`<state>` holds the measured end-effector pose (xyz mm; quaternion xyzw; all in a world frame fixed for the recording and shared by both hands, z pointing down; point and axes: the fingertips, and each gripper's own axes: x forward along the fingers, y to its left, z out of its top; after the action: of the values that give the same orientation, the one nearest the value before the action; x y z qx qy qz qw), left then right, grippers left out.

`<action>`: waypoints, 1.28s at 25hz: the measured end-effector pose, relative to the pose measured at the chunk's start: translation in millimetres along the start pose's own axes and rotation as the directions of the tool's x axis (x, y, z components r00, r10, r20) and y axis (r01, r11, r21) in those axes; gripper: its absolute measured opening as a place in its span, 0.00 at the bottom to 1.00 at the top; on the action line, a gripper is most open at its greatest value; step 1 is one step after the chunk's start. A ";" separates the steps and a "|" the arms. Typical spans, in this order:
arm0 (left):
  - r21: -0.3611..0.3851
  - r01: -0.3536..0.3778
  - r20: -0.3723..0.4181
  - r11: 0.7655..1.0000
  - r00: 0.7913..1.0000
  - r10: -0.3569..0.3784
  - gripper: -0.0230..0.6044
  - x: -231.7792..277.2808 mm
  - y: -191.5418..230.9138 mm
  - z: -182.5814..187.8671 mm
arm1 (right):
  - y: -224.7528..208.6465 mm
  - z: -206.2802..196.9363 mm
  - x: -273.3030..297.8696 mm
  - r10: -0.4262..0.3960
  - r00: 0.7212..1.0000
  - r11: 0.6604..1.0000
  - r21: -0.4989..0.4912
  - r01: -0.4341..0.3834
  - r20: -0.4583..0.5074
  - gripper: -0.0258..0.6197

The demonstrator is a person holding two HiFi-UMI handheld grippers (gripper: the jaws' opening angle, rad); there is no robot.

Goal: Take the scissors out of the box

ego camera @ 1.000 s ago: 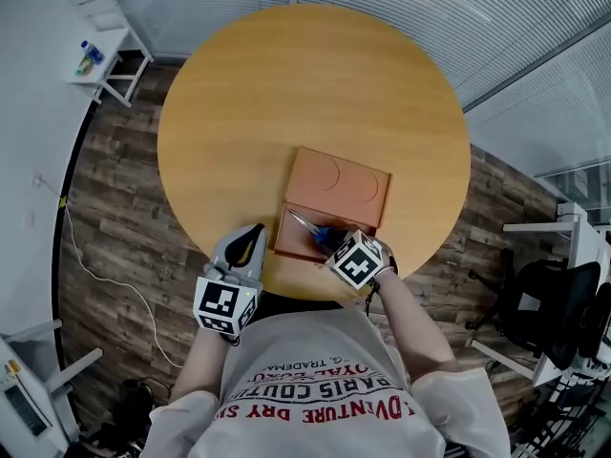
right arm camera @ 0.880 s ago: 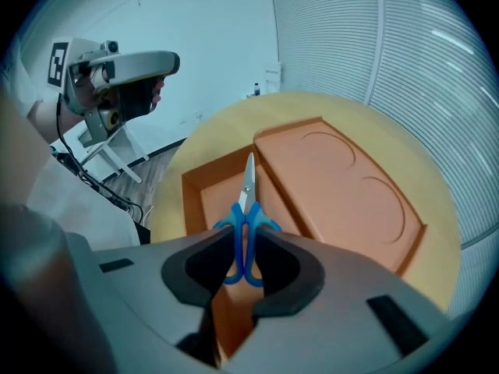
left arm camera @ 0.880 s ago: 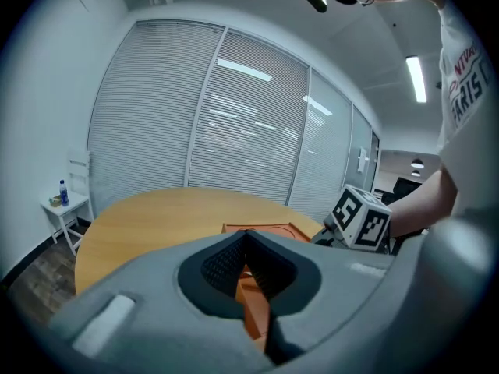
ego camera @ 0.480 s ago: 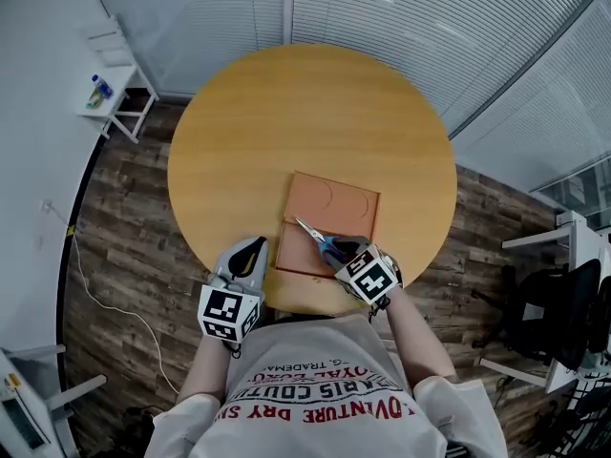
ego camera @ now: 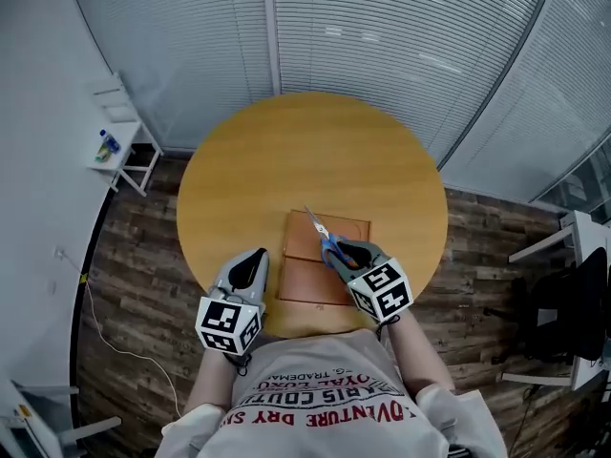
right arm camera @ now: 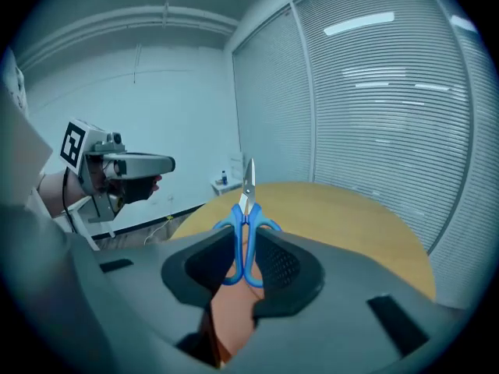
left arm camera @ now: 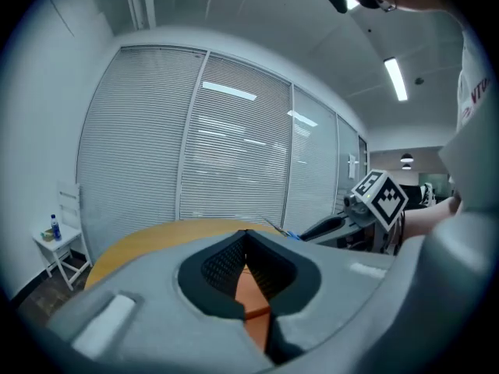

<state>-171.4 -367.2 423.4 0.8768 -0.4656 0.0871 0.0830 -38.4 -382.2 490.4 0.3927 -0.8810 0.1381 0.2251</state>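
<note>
Blue-handled scissors point(ego camera: 326, 238) hang above the orange box point(ego camera: 307, 282), blades pointing away from me. My right gripper point(ego camera: 348, 254) is shut on their handle loops. In the right gripper view the scissors point(right arm camera: 242, 244) stand upright between the jaws, steel tips up, with the box point(right arm camera: 230, 312) below. The box lies open on the round wooden table point(ego camera: 286, 151), its lid point(ego camera: 351, 229) flat behind it. My left gripper point(ego camera: 251, 266) hovers left of the box near the table's front edge, shut and empty. In the left gripper view its jaws point(left arm camera: 246, 234) meet at the tips.
A small white side table point(ego camera: 122, 132) with a bottle stands at the far left by the blinds. A dark office chair point(ego camera: 571, 315) is at the right. A cable point(ego camera: 95, 299) lies on the wood floor at the left. The person's shirt fills the bottom.
My right gripper has risen and tipped up, lifting the scissors out of the box. The left gripper has also risen a little. The head view has tilted toward the window blinds.
</note>
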 end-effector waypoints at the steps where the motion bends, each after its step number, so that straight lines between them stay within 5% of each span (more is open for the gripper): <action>1: 0.013 0.001 0.007 1.000 1.000 -0.001 0.05 0.1 -0.8 5.0 | -1.9 8.8 -6.3 -0.013 0.999 1.000 0.012 0.013 0.043 0.18; 12: 0.057 0.021 0.075 0.998 0.997 -0.025 0.05 5.5 -24.5 45.4 | -12.3 53.0 -73.2 -0.134 0.919 0.991 0.056 0.122 0.370 0.18; 32: 0.058 0.049 0.068 0.997 0.996 -0.053 0.05 27.7 -25.1 47.1 | -27.4 62.7 -65.2 -0.130 0.918 0.992 0.050 0.120 0.374 0.18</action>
<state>-131.8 -386.2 382.5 0.8928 -0.4432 0.0674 0.0444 2.7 -385.4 405.3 0.4700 -0.8791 0.0569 0.0550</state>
